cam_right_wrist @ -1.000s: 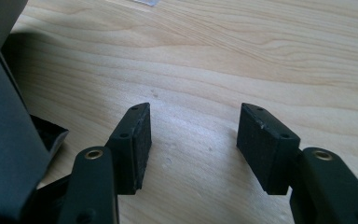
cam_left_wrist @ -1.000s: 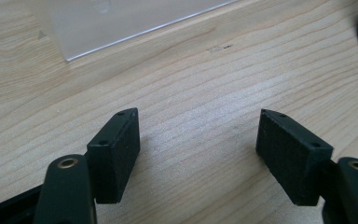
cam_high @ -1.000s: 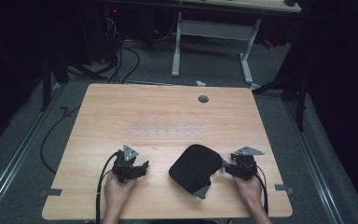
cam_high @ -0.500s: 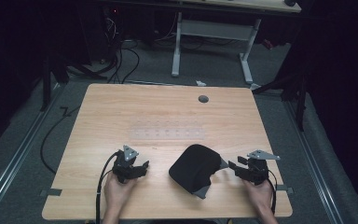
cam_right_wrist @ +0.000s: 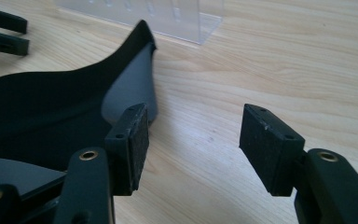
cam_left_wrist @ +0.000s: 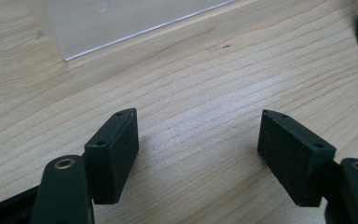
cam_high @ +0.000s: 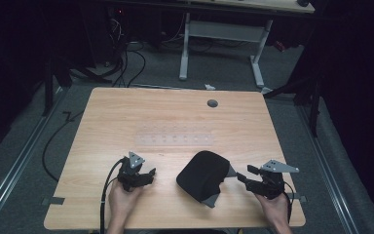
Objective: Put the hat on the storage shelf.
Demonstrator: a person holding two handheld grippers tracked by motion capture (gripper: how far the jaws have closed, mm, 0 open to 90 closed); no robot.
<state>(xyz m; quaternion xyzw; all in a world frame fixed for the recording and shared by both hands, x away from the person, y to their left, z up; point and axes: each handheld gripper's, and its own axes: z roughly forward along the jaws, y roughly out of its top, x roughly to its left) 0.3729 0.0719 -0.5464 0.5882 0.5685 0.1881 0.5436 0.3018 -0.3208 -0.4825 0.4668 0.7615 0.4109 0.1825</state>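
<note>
Two grippers are in play, and both have their fingers released with nothing between them. Your right gripper (cam_high: 247, 175) sits just off the right edge of the black cloth (cam_high: 202, 176), and its fingers have just been opening; in the right gripper view one finger (cam_right_wrist: 130, 140) stands beside the cloth's raised grey-lined corner, clear of it. Your left gripper (cam_high: 148, 176) rests on the counter (cam_high: 117, 117) to the cloth's left, near but apart.

The cloth lies folded near the front of the counter, between your hands, with a clear plastic tray (cam_high: 175, 136) just behind it.

To take the cloth well, I'd bring the right fingers back onto that lifted corner and bite one layer only, near the edge, not the whole bunch. Bring the left gripper in low to the opposite edge. Pull outward gently and evenly, so the fabric spreads rather than drags toward the tray.
</note>
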